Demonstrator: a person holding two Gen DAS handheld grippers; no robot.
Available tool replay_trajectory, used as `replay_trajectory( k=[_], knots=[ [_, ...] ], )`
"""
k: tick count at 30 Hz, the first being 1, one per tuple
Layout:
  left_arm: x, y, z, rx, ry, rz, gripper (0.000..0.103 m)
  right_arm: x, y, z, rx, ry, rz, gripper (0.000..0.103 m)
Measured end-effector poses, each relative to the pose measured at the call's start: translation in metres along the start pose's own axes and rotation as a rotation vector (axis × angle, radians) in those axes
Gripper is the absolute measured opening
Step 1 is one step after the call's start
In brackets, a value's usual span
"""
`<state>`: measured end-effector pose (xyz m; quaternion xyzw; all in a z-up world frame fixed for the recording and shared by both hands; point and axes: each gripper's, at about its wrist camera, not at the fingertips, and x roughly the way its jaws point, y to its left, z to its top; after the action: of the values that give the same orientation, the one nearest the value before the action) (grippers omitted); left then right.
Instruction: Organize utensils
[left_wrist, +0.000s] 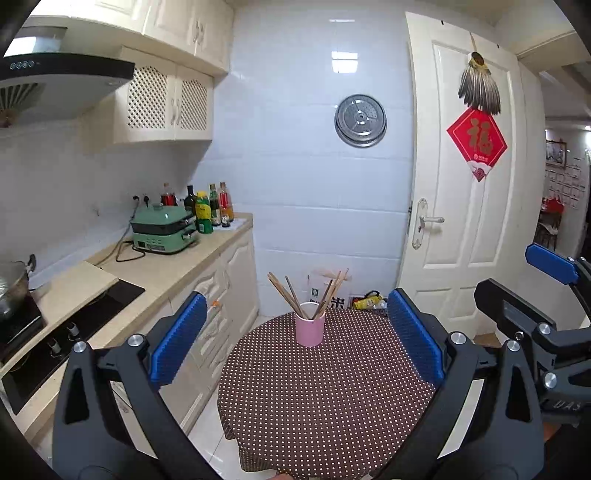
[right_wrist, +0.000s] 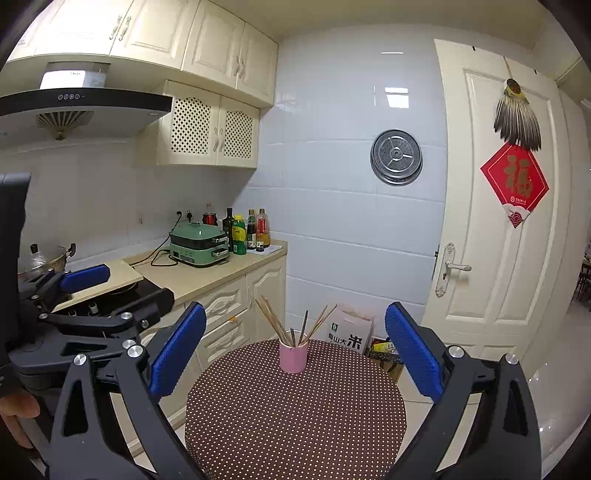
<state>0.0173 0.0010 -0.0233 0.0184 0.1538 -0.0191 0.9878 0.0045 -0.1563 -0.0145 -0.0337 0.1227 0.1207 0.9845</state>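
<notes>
A pink cup (left_wrist: 309, 328) stands upright at the far side of a round table with a brown polka-dot cloth (left_wrist: 325, 398). Several wooden chopsticks (left_wrist: 295, 297) stand in it, fanned out. My left gripper (left_wrist: 295, 343) is open and empty, held above the near part of the table, well short of the cup. In the right wrist view the cup (right_wrist: 293, 356) and chopsticks (right_wrist: 273, 321) sit ahead on the table (right_wrist: 295, 413). My right gripper (right_wrist: 295, 350) is open and empty, also short of the cup. Each gripper shows at the other view's edge.
A kitchen counter (left_wrist: 155, 273) runs along the left with a green appliance (left_wrist: 164, 229), bottles (left_wrist: 207, 206), a stove and a pot. A white door (left_wrist: 469, 184) is at the right. A rice bag (right_wrist: 349, 332) and packages lie on the floor behind the table.
</notes>
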Motion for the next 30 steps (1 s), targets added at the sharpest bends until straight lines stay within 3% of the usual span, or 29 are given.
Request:
replay_trajectory(
  k=[14,30],
  knots=[
    [-0.037,0.000,0.007,0.028,-0.081,0.040,0.096,-0.027,0.004,0.005,0.009,-0.051,-0.012,0.094],
    [-0.040,0.004,0.009,0.040,-0.105,0.063,0.096,-0.026,0.009,0.005,0.019,-0.054,0.001,0.094]
  ],
)
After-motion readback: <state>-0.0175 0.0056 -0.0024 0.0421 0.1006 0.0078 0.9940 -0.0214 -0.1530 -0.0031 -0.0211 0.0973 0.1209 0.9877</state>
